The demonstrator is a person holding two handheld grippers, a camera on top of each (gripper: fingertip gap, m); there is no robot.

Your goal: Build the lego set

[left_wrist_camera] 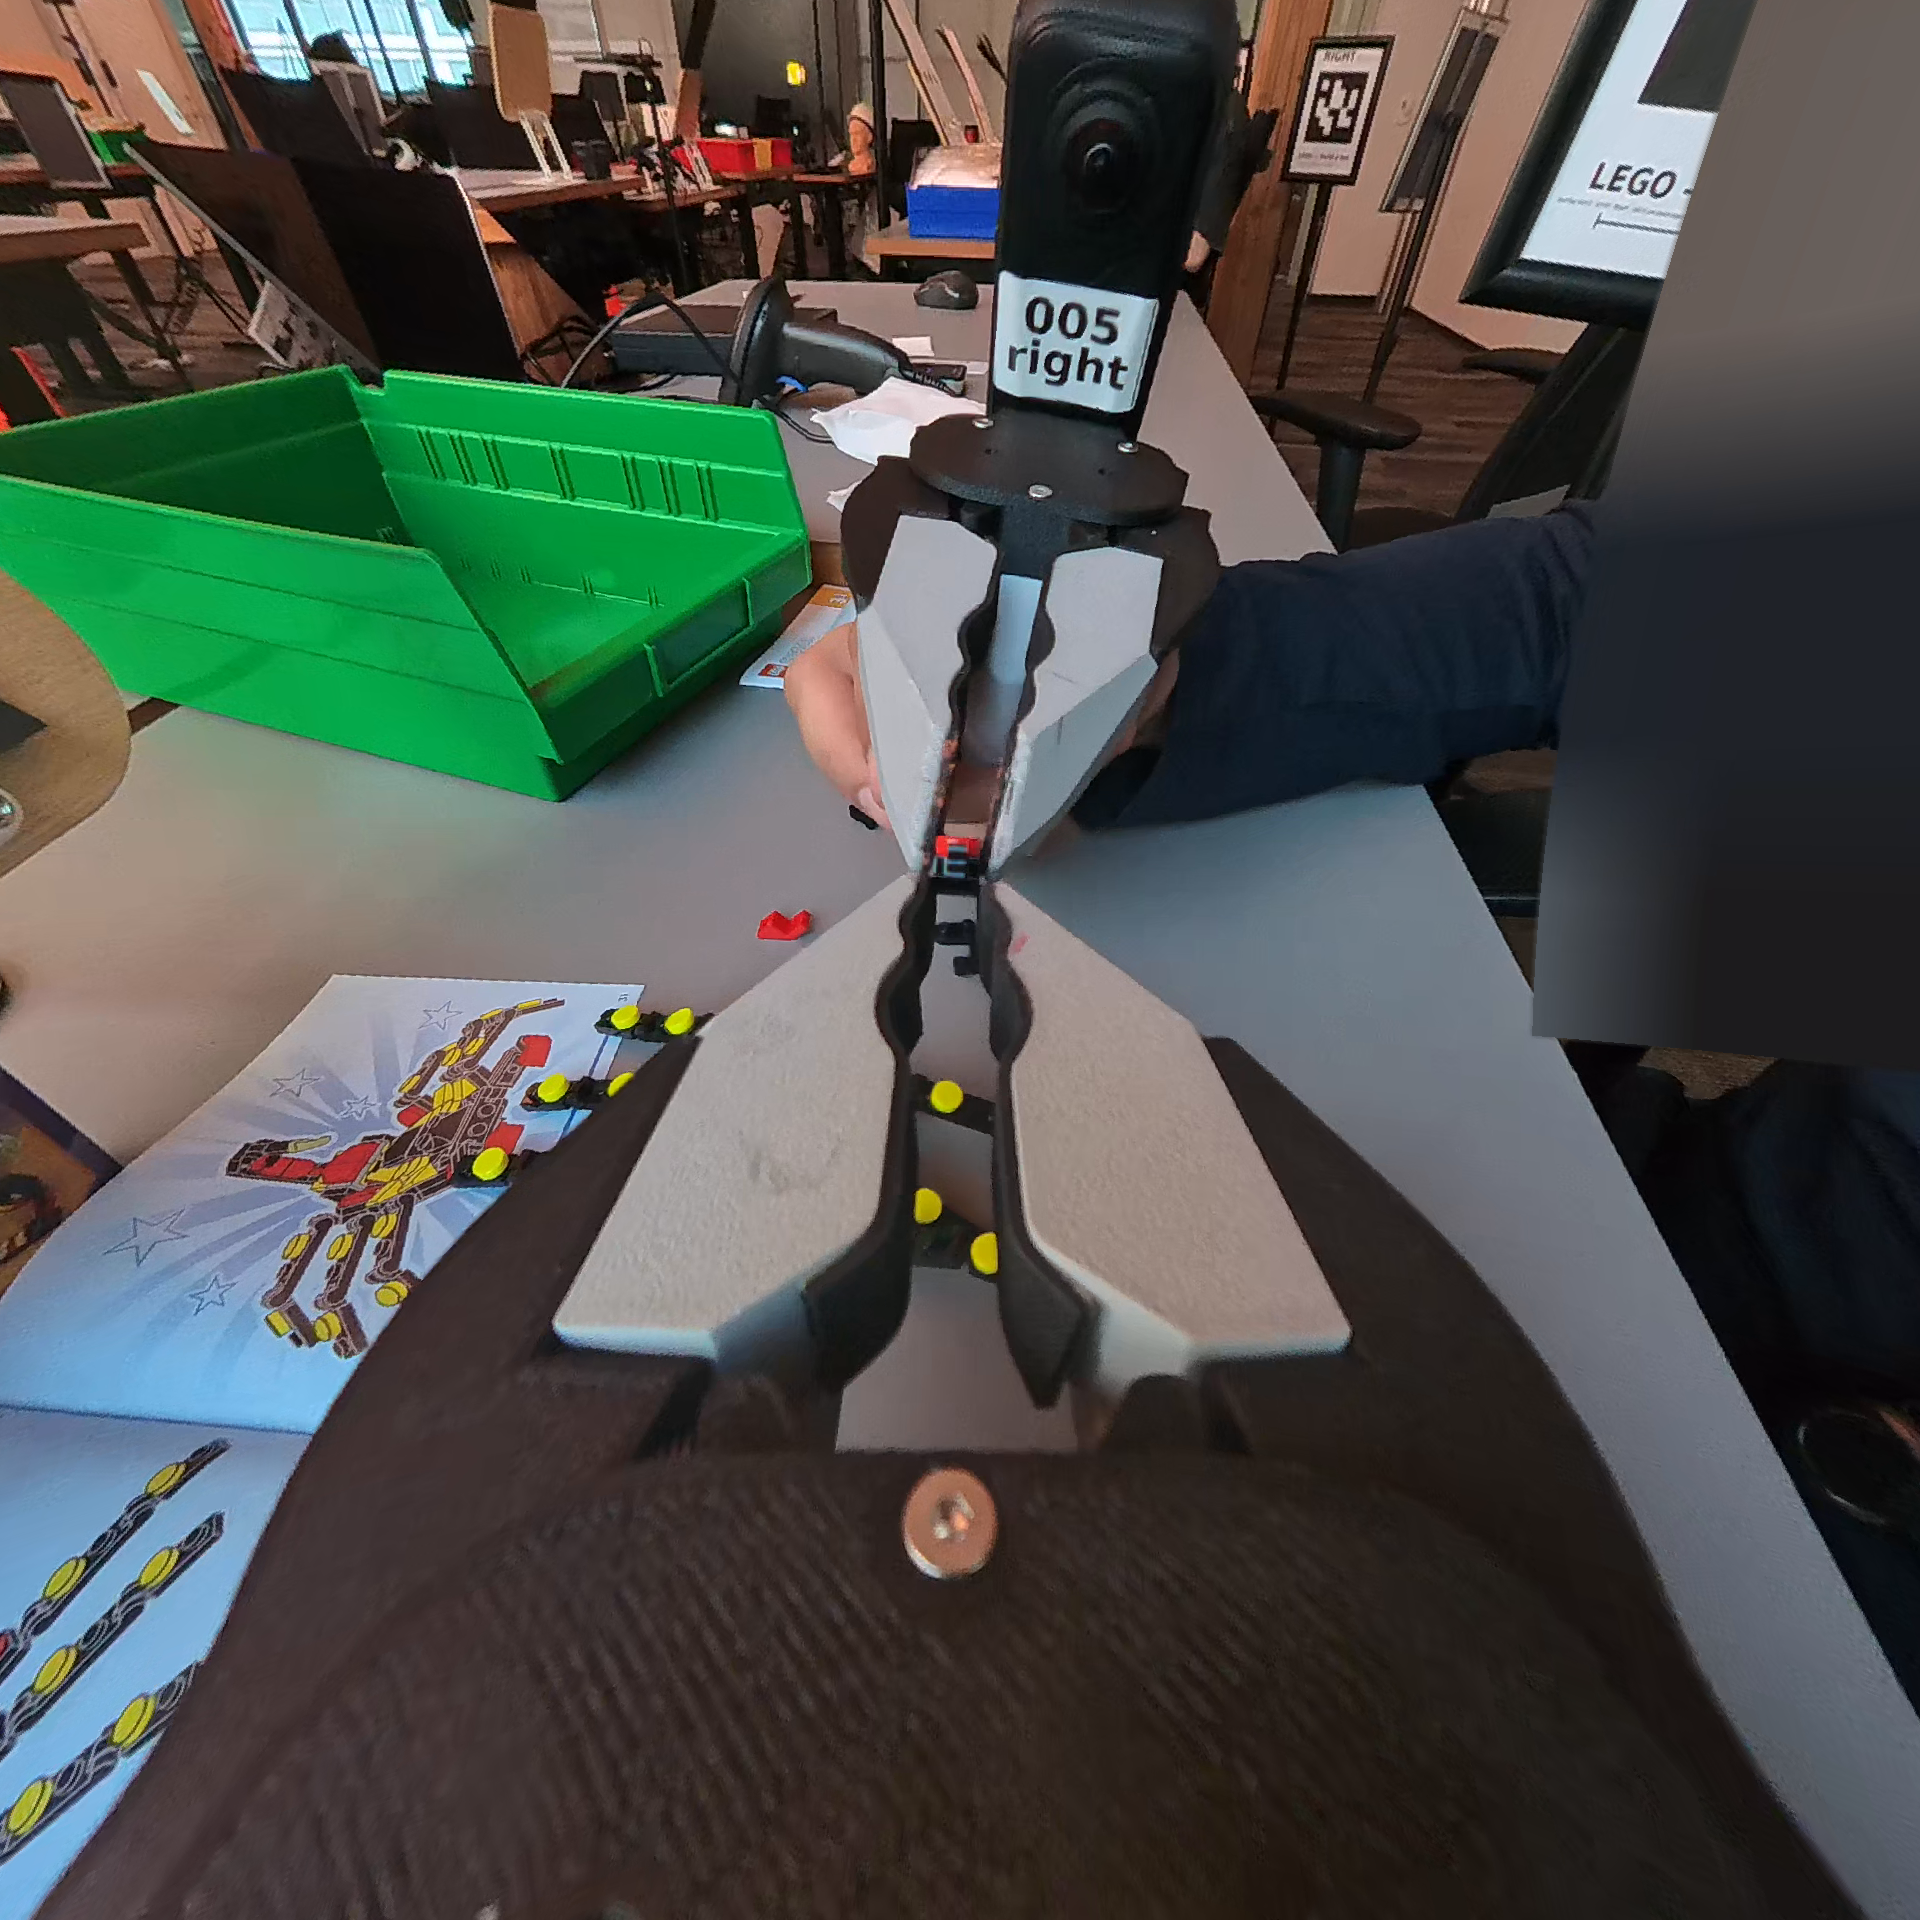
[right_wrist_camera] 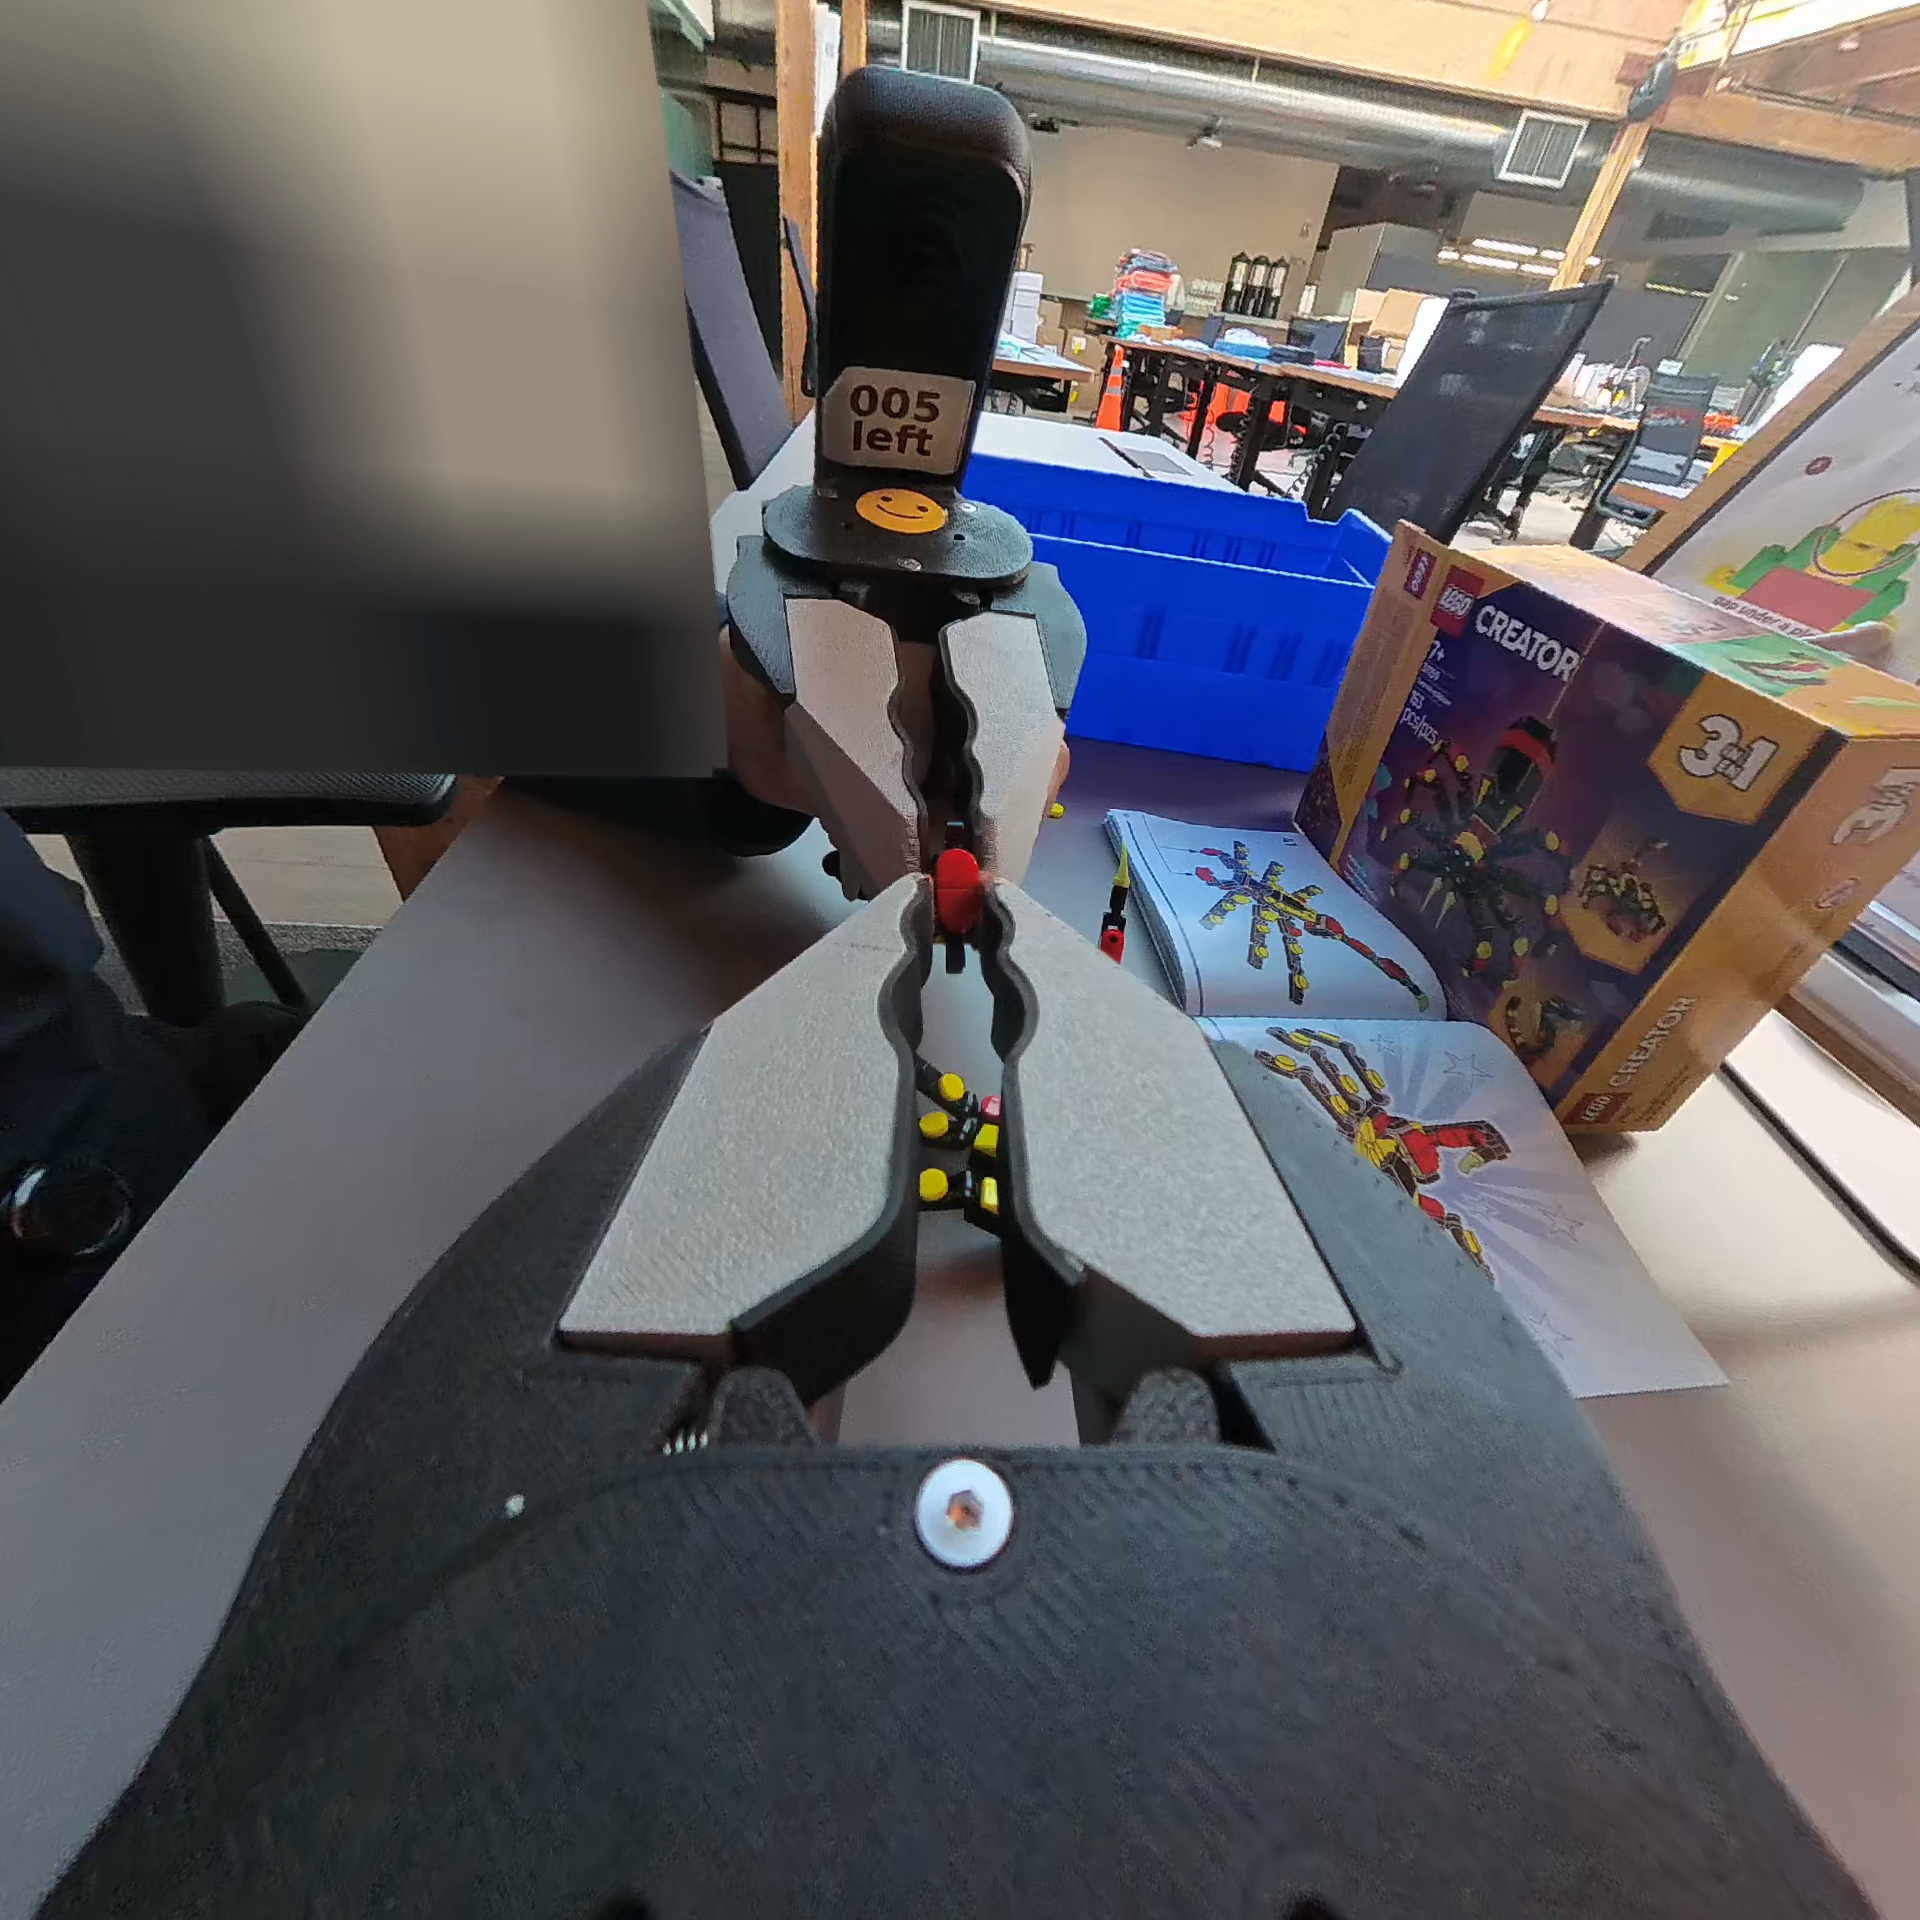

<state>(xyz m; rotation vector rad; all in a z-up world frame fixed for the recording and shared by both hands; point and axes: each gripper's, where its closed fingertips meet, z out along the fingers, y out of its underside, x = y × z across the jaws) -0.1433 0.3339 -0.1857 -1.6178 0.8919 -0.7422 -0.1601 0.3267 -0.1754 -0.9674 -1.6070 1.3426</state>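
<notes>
I hold my left tool (left_wrist_camera: pixel 951 894) and right tool (right_wrist_camera: pixel 958 902) tip to tip, both pinched nearly closed on one small red-and-black sub-assembly (right_wrist_camera: pixel 956 883). Yellow-studded leg sections (left_wrist_camera: pixel 649 1021) lie below, unattached; most building remains, I judge.

I see bright, even indoor light with soft shadows; wide-angle distortion bends the edges, and near parts blur.

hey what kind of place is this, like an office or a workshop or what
Probably a shared open-plan workshop or lab, set up as a data-recording station. Clues: rows of work tables with bins and supplies, exposed ceiling ducting, and a printed marker sign on a stand.
</notes>
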